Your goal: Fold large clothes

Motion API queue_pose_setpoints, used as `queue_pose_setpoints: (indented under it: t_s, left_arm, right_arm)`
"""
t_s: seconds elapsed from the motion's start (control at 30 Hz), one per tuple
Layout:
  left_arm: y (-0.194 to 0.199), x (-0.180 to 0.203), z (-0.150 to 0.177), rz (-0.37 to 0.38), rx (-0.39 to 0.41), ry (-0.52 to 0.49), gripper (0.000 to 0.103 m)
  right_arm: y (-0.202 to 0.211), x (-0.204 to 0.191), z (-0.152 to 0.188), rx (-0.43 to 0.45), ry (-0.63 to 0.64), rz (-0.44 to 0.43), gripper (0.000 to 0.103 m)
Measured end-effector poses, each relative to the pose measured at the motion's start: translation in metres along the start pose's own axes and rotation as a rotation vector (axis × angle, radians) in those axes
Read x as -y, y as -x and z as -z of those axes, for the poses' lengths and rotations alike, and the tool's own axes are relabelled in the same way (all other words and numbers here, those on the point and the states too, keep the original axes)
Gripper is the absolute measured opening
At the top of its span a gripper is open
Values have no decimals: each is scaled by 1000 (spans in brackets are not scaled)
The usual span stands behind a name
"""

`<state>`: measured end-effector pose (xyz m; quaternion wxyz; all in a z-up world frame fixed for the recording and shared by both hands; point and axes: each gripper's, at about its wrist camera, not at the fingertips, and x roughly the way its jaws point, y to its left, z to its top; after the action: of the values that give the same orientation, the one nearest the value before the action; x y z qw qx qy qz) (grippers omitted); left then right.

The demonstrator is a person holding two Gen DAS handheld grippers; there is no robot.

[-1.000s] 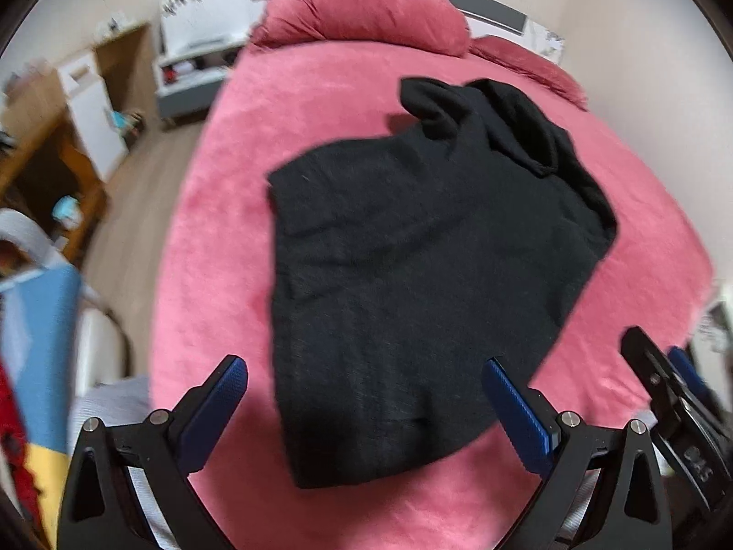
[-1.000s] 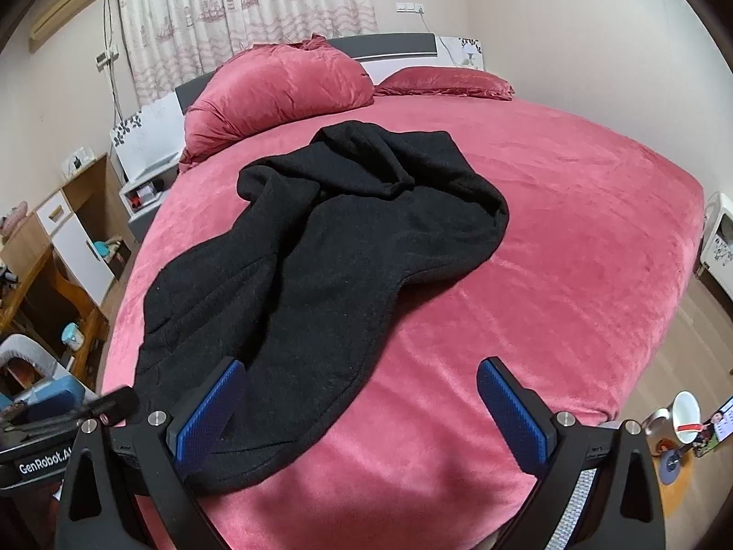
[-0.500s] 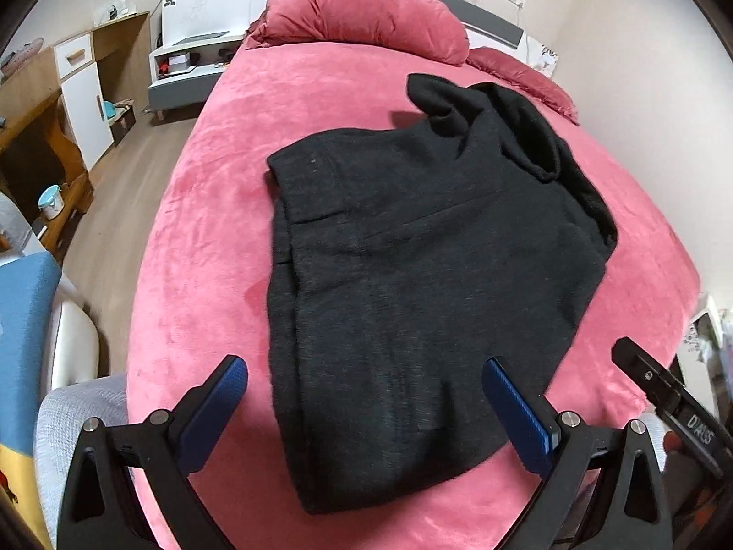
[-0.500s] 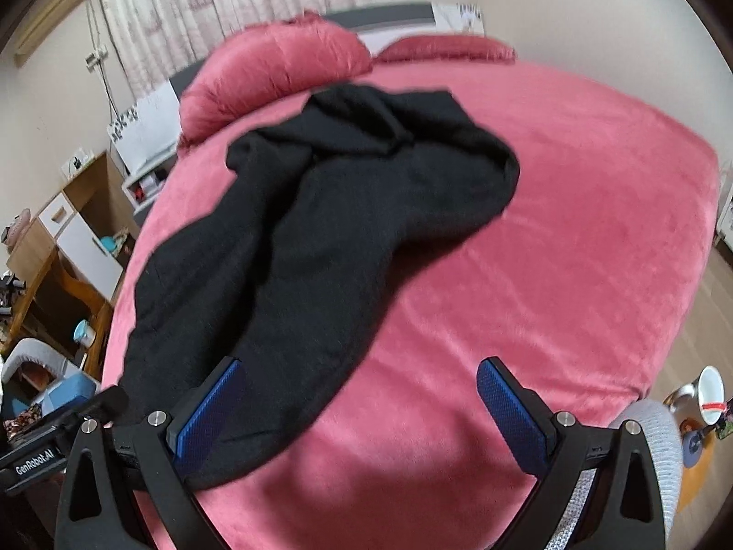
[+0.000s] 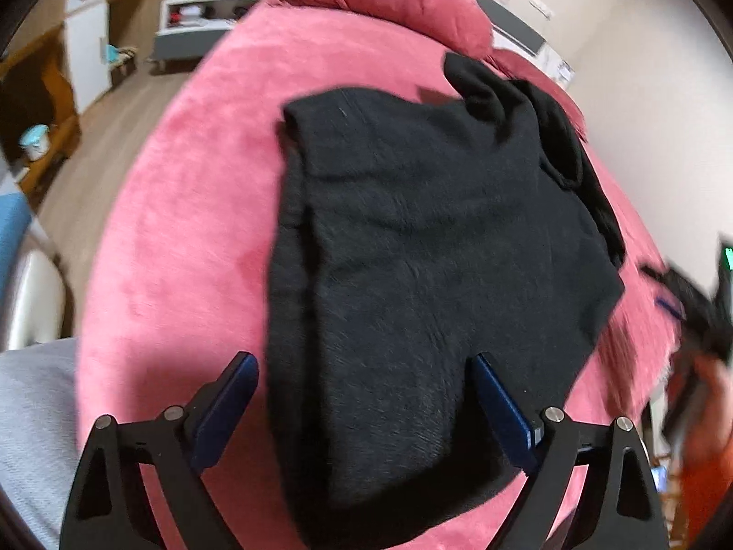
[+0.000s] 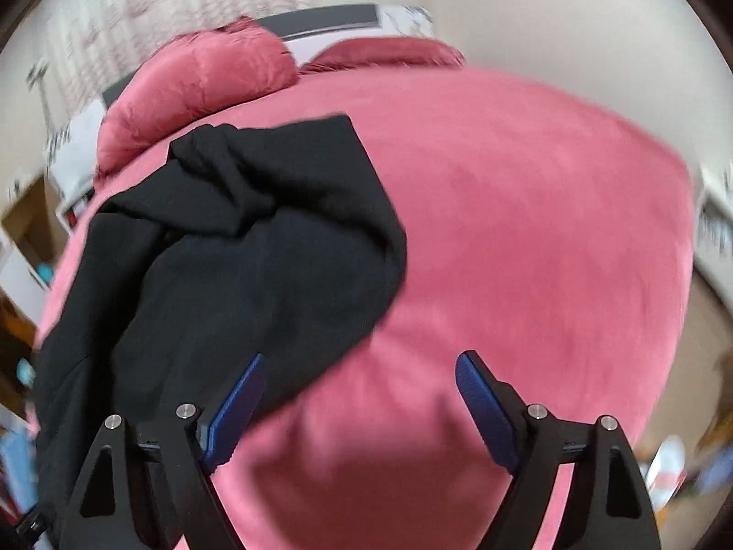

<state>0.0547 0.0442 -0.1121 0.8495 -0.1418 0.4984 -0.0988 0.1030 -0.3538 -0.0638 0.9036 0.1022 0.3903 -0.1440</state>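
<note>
A large black garment [image 5: 435, 247] lies partly folded on the pink bed [image 5: 183, 229]. It also shows in the right wrist view [image 6: 256, 256], bunched at its far end. My left gripper [image 5: 364, 412] is open and empty, hovering over the garment's near hem. My right gripper [image 6: 359, 408] is open and empty, above the bed just right of the garment's edge; its left pad [image 6: 238, 412] is over black cloth. The right gripper shows blurred at the left wrist view's right edge [image 5: 687, 302].
Pink pillows [image 6: 201, 87] lie at the headboard. A nightstand [image 5: 201, 13] and wooden desk [image 5: 41, 105] stand left of the bed beside bare floor. A grey and blue chair [image 5: 23, 321] is near left. Bare pink bedspread [image 6: 527, 238] lies right of the garment.
Both grippers have moved forward and lower toward the bed; the garment looks larger in both views. The right gripper has shifted right. The garment itself has not moved.
</note>
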Motion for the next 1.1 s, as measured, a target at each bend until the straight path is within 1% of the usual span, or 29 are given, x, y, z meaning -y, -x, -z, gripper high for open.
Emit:
queue_pose_setpoints:
  t_s: [0.03,0.1,0.13,0.2,0.23,0.3,0.37,0.4,0.43,0.47,0.5,0.53,0.57,0.6,0.63,0.73,0.77,0.83,0.9,0.97,1.03,1.07,1.1]
  left_arm:
    - [-3,2,1,-1,-5,-8,94]
    - [-8,7,3,-16,-9,-38,94]
    - [-11,10,4,-15,-16,-50,94]
    - [-14,12,5,-25,-10,-63,94]
    - [-16,16,7,-42,-9,-84,94]
    - [-20,22,11,-75,-17,-141,94]
    - [-22,25,12,-88,-21,-171,90]
    - [-23,25,12,-83,-23,-171,85]
    - [-23,26,12,-77,-25,-173,78]
    - [-23,28,13,-70,-27,-183,73]
    - [-23,31,13,-66,-27,-198,64]
    - [-22,35,13,-58,-30,-219,54]
    - [-21,37,13,-52,-31,-229,50]
    - [-20,39,12,-48,-30,-235,44]
    - [-19,42,9,-48,-29,-236,40]
    - [-6,37,2,-50,-9,-210,34]
    - [-1,33,-1,-49,6,-197,34]
    - [14,20,-9,-43,42,-155,32]
    - [29,6,-17,-37,71,-119,31]
    - [40,-6,-25,-47,101,-99,30]
    - [49,-17,-33,-54,122,-87,29]
    - [52,-22,-35,-56,129,-84,29]
    - [56,-26,-37,-59,134,-81,29]
  right_arm:
    - [-11,-9,-20,7,70,16,86]
    - [-26,-22,-42,28,158,42,86]
    - [-41,-34,-58,54,237,82,86]
    - [-64,-48,-76,66,334,153,84]
    - [-83,-59,-86,55,399,197,80]
    - [-104,-70,-97,21,460,220,70]
    - [-128,-79,-106,-15,497,243,56]
    - [-134,-80,-108,-23,503,248,53]
    - [-141,-81,-110,-34,504,251,46]
    - [-151,-80,-114,-60,492,251,36]
    - [-154,-79,-116,-73,481,240,31]
    - [-156,-75,-119,-92,449,212,22]
    - [-154,-67,-125,-104,374,164,12]
    - [-152,-62,-127,-108,335,145,9]
    - [-146,-51,-132,-110,267,132,7]
    - [-126,-23,-139,-68,182,138,6]
    - [-114,-4,-142,-50,143,155,5]
    - [-101,26,-143,-47,71,171,5]
    - [-86,68,-137,-70,-57,143,5]
    - [-69,109,-118,-115,-211,69,5]
    - [-58,132,-94,-156,-298,16,5]
    - [-48,143,-75,-175,-344,-11,5]
    - [-41,146,-67,-177,-359,-20,5]
